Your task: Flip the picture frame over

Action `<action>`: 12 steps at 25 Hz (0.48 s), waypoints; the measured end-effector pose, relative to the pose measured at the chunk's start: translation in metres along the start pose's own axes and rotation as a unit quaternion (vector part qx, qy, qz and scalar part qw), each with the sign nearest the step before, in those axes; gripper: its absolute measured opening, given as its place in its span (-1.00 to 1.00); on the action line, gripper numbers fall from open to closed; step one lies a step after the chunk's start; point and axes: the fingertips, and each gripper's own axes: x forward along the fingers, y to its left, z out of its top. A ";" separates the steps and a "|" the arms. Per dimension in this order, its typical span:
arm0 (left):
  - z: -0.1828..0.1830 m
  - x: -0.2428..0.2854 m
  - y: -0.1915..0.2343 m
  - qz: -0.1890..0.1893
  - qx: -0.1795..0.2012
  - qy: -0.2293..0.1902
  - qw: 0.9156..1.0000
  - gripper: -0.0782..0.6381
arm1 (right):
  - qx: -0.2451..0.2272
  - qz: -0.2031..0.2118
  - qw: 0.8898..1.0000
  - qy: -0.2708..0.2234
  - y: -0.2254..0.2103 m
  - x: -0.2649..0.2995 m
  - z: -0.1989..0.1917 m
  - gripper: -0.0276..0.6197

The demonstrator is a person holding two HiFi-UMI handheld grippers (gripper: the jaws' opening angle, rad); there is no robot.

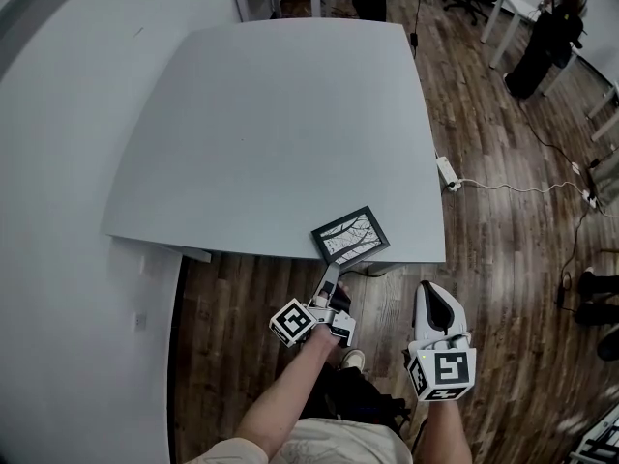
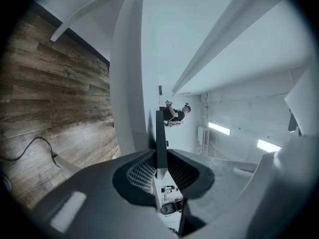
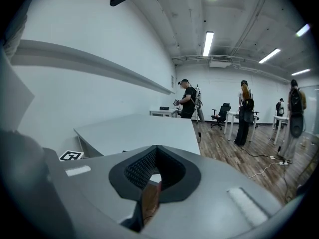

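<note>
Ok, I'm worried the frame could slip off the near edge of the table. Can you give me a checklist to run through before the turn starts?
1. Left hand-held gripper shut on the picture frame: ok, its jaws clamp the frame's near edge.
2. Grip deep enough to hold through a turn: cannot tell, only the thin edge shows between the jaws.
3. Frame already flipped: not ok, the picture side faces up.
4. Frame fully supported: not ok, it sits at the near edge of the table, one corner past it.
5. Right hand-held gripper out of the way: ok, shut on nothing, over the floor.
6. Room to lay the frame down: ok, bare tabletop lies beyond it.
</note>
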 end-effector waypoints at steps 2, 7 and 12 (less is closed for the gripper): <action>0.001 0.000 -0.003 0.006 0.002 0.000 1.000 -0.57 | 0.002 -0.001 1.000 -0.001 -0.001 0.000 0.001 -0.85; 0.006 0.004 -0.018 -0.012 0.005 -0.002 1.000 -0.58 | 0.003 0.000 1.000 -0.008 -0.001 0.001 0.007 -0.84; 0.013 0.008 -0.041 -0.035 0.022 -0.005 0.999 -0.58 | 0.003 0.000 1.000 -0.016 -0.002 -0.001 0.012 -0.85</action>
